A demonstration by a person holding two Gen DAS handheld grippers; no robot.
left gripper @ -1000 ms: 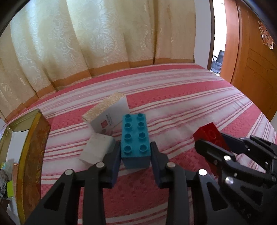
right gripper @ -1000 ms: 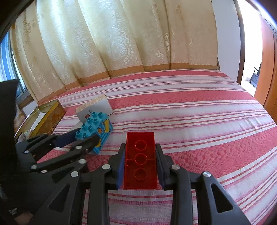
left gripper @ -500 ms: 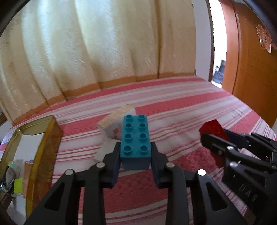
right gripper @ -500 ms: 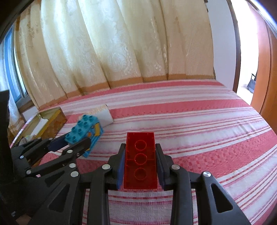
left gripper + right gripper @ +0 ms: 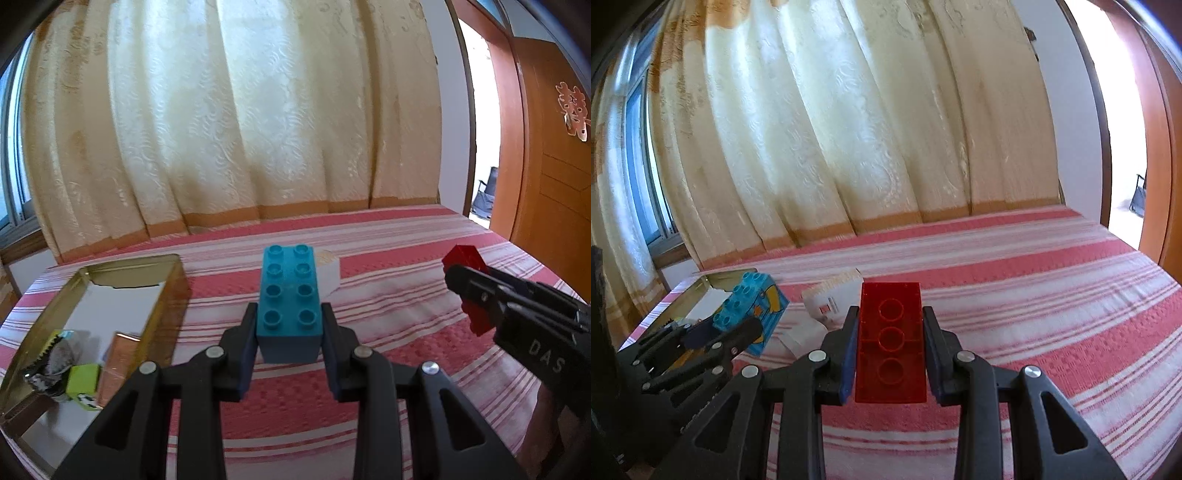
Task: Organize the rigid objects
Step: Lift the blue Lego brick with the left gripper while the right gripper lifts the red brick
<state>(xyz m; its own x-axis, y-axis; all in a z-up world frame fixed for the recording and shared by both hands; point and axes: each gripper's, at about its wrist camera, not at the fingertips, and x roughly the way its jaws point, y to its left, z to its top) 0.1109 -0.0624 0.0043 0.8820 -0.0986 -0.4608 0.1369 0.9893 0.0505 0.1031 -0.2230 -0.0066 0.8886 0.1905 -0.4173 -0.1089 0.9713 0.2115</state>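
Currently: left gripper point(image 5: 289, 320) pinching teal brick point(image 5: 289, 295), right gripper point(image 5: 891, 332) pinching red brick point(image 5: 891, 332), both hanging over the striped bed point(image 5: 1052, 295), gold tin point(image 5: 168, 291) lying at its left edge

Plastic bricks, black plastic grippers, woven cloth and a shiny tin under my two cameras.

In front of me the teal brick point(image 5: 288, 295) looks like smooth, slightly matt plastic, while the red brick point(image 5: 891, 334) is glossy and translucent. Both the left gripper point(image 5: 289, 332) and the right gripper point(image 5: 891, 332) seem matt black plastic with bright metal rivets. Across the lower frame I see the striped bedspread point(image 5: 399, 295), a rough woven cloth. At lower left the gold tin point(image 5: 162, 314) is polished metal with a mirror-like inside. The cream curtain point(image 5: 236, 110) above is patterned fabric with a soft sheen, and the door point(image 5: 554, 166) at right is varnished wood.
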